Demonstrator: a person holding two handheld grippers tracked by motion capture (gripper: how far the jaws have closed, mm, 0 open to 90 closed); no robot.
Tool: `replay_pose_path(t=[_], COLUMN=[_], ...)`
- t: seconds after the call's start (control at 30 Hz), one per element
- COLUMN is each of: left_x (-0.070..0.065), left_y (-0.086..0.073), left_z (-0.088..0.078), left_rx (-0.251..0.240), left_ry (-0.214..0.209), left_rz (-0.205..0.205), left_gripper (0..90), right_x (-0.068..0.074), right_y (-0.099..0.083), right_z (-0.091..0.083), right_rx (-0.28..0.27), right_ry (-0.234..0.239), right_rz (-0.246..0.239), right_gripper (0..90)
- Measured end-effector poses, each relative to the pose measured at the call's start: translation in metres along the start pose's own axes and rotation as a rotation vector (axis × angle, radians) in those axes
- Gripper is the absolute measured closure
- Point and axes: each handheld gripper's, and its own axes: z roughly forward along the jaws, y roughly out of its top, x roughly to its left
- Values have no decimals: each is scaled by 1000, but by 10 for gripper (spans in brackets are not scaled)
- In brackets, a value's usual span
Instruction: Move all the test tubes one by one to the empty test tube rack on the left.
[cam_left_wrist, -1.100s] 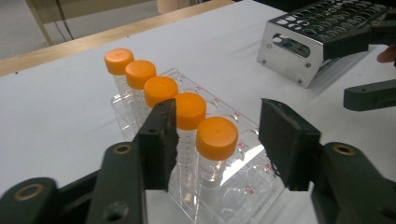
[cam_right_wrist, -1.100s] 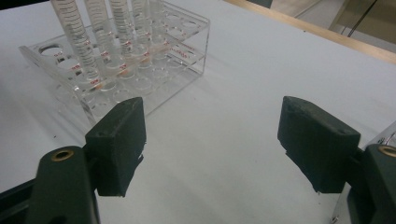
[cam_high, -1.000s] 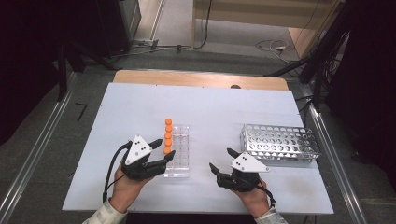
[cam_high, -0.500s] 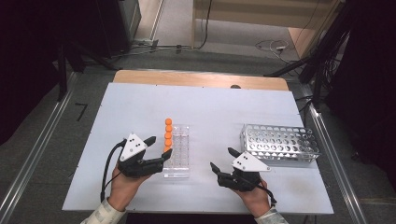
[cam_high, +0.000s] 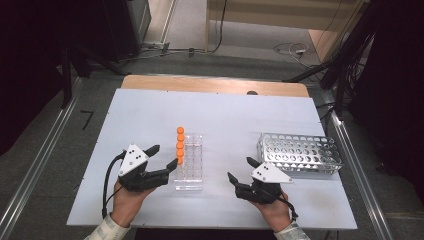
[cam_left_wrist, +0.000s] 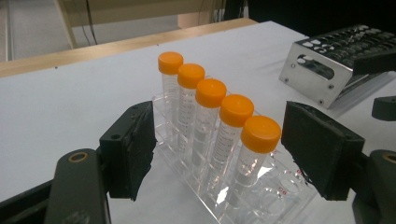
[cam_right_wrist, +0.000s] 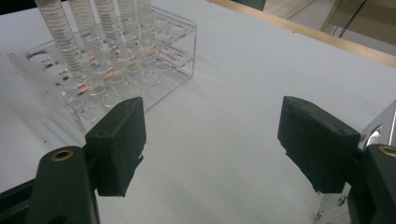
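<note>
A clear plastic tube rack (cam_high: 192, 167) (cam_left_wrist: 261, 196) (cam_right_wrist: 140, 70) stands mid-table with several orange-capped tubes (cam_high: 180, 145) (cam_left_wrist: 210, 93) upright in its left column. My left gripper (cam_high: 165, 155) (cam_left_wrist: 224, 140) sits just left of the rack, pointing at the nearest tubes. Its jaws have just been opening; they are open, and no pad touches a tube. My right gripper (cam_high: 240, 168) (cam_right_wrist: 217, 140) rests open over bare table right of the rack, with nothing between its pads (cam_right_wrist: 119, 144).
A perforated metal rack (cam_high: 299, 154) (cam_left_wrist: 327, 60) (cam_right_wrist: 380, 126) stands at the right, close behind my right gripper. The white tabletop (cam_high: 225, 115) ends in a wooden strip (cam_high: 215, 85) at the back. Cables and dark equipment lie on the floor beyond.
My left gripper has drawn back a little to the left from the row of tubes, and its jaws stand wider. The right gripper has not moved.
</note>
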Motion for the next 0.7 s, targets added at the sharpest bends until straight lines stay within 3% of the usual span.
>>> replay_pose_path(t=[0.7], left_x=[14], left_y=[-4], left_z=[-13], left_rx=[-5], left_ry=[34], left_rz=[-29], left_gripper=[261], right_x=[-5], right_y=[-1], right_z=[-6], right_rx=[-3], right_ry=[-13], right_rz=[10], right_gripper=[220])
